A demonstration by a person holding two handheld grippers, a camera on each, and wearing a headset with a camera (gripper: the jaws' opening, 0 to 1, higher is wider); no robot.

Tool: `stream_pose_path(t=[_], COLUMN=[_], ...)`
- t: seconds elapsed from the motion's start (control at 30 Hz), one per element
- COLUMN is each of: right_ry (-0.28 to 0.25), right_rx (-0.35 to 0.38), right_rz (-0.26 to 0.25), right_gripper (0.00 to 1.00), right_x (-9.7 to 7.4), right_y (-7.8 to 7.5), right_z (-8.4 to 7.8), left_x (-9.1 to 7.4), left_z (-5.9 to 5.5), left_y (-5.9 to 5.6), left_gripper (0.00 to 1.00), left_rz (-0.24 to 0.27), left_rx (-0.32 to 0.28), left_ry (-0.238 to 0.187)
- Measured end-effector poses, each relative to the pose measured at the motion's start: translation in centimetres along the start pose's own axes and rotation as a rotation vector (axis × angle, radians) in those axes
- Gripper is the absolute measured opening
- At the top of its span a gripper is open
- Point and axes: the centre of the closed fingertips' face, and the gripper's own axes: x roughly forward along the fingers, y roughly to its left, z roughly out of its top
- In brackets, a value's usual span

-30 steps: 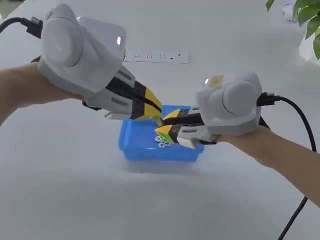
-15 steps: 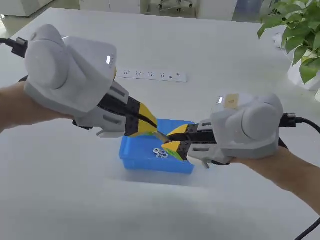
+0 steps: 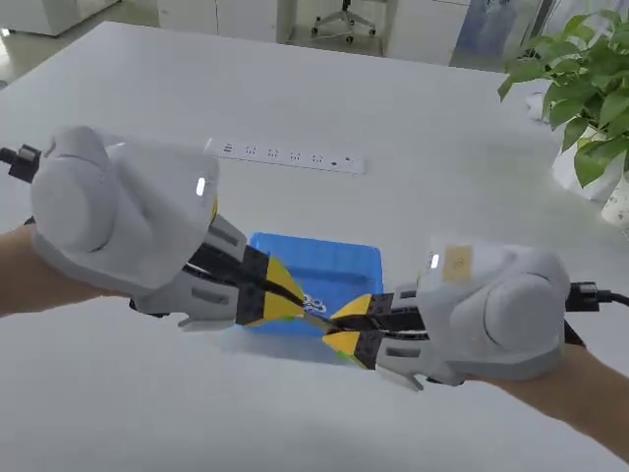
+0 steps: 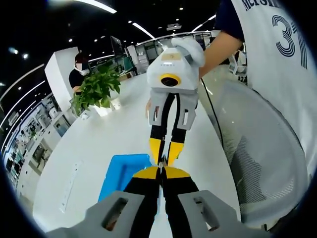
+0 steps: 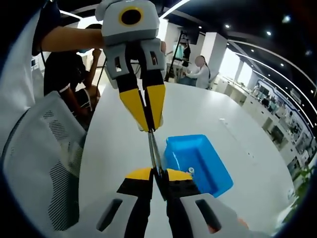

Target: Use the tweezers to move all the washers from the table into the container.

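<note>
Head view: left gripper (image 3: pixel 295 310) and right gripper (image 3: pixel 334 326) tip to tip above near rim of container (image 3: pixel 334 258), mid-desk; washers (image 3: pixel 314 300) seen inside; left gripper view: jaws pressed on tweezers (image 4: pixel 159 173); right gripper view: jaws likewise pinching them; one grip best kept firm through any handover.

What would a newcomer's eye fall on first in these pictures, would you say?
The left gripper and right gripper meet tip to tip at the middle of the head view, both shut on the thin tweezers. Just behind them sits the blue container with washers in it, on the white table.
</note>
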Motion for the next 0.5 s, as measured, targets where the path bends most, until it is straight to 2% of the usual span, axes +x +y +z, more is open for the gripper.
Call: stream_pose_path(t=[0.1,0.27,0.33,0.5], right_ry=[0.033,0.099,0.126,0.172], right_rx=[-0.012,-0.027,-0.039,-0.041], right_rz=[0.012,0.017,0.023,0.068], right_gripper=[0.10,0.10,0.10,0.10], right_x=[0.2,0.8,0.9,1.8], right_y=[0.9,1.6,1.7,2.6], right_z=[-0.7,-2.0,-2.4,-3.8], left_x=[0.4,1.5,1.7,2.7], left_z=[-0.5,-2.2,-2.6,-4.7], left_y=[-0.8,-1.8,-1.9,-2.3], left_gripper=[0.05,0.05,0.05,0.04], left_rz=[-0.011,0.003,0.013,0.013], left_rx=[-0.009,-0.010,-0.046,-0.082], left_ry=[-0.003,0.025,0.015,0.049])
